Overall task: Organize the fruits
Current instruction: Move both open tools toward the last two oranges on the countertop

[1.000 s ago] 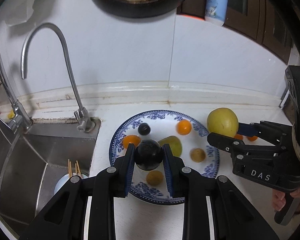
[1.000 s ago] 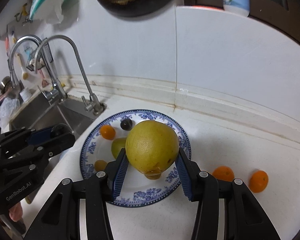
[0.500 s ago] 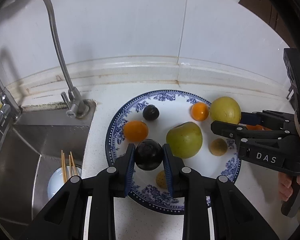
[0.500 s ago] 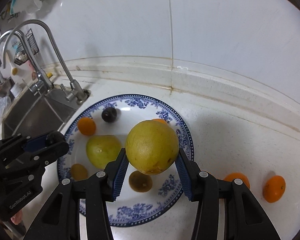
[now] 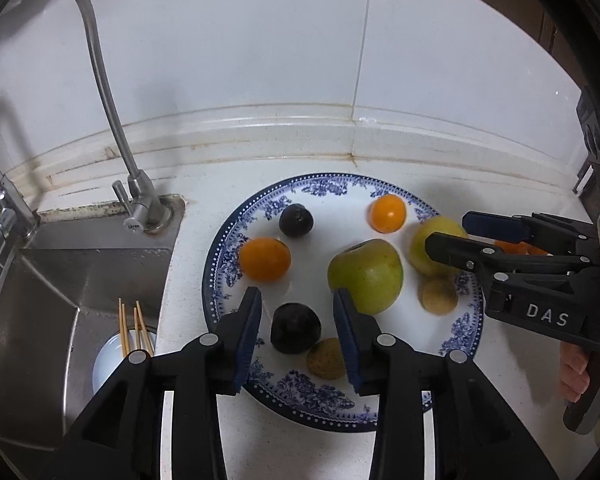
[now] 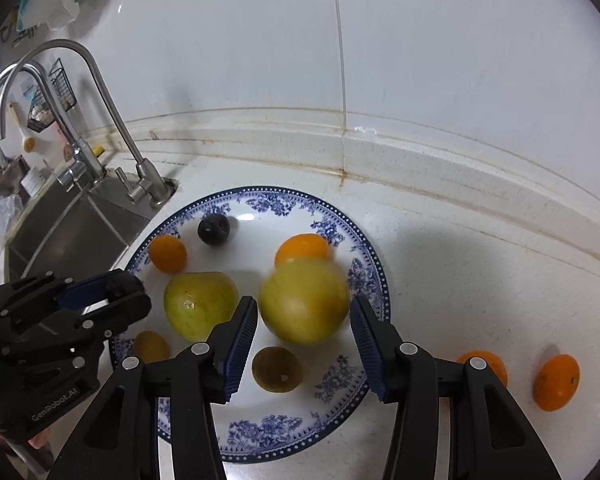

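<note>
Fruits are gathering on the blue-rimmed plate (image 5: pixel 228 264): I am opening my left claw (image 5: pixel 296 312) around the dark plum (image 5: pixel 295 328) and my right claw (image 6: pixel 304 320) around the yellow pear (image 6: pixel 304 300), releasing both there.

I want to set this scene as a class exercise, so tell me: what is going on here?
A person is sorting fruit onto a blue-patterned plate beside a sink, with tongs in each hand. The left tongs are opening around a dark round fruit now resting on the plate. The right tongs are opening too, and the big yellow-green fruit between them looks blurred, just let go. Two oranges wait on the counter.
</note>
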Tool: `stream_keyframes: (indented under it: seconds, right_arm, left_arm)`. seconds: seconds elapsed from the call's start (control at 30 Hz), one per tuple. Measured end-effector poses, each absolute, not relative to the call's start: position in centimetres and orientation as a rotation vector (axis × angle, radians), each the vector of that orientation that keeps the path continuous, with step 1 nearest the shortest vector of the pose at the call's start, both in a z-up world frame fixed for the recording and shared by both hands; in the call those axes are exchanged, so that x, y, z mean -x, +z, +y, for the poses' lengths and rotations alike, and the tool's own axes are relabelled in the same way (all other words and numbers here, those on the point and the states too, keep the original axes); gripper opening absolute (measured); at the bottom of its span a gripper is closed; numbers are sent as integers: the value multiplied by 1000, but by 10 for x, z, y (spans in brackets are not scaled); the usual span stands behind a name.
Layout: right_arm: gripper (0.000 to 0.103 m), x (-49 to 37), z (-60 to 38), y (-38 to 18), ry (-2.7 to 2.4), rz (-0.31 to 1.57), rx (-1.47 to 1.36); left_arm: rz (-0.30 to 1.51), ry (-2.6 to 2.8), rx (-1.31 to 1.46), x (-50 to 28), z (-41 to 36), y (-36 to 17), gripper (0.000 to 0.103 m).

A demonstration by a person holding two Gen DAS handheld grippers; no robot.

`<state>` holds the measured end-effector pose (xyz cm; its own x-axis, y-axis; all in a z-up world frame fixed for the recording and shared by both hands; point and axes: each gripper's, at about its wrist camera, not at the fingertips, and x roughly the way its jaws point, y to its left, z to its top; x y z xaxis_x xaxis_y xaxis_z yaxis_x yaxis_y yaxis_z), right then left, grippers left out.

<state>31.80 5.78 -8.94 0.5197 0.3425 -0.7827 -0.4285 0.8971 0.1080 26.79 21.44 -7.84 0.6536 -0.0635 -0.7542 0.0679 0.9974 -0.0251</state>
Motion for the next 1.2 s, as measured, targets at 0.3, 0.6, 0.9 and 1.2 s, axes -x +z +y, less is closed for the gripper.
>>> stream_keyframes:
  seconds: [0.3, 0.6, 0.9, 1.2]
  right_arm:
    - [55, -295, 45, -63, 460, 833, 106]
    - [60, -258, 19, -34, 445, 760, 71]
    - [60, -225, -16, -10, 408, 695, 37]
    - [66, -205, -53, 8, 334, 630, 32]
  left_arm:
    - [783, -67, -3, -245, 202, -45, 42]
    - [706, -84, -3, -215, 180, -16, 50]
    - [631, -134, -31, -192, 146, 3, 57]
    - [604, -200, -50, -187, 109, 12, 60]
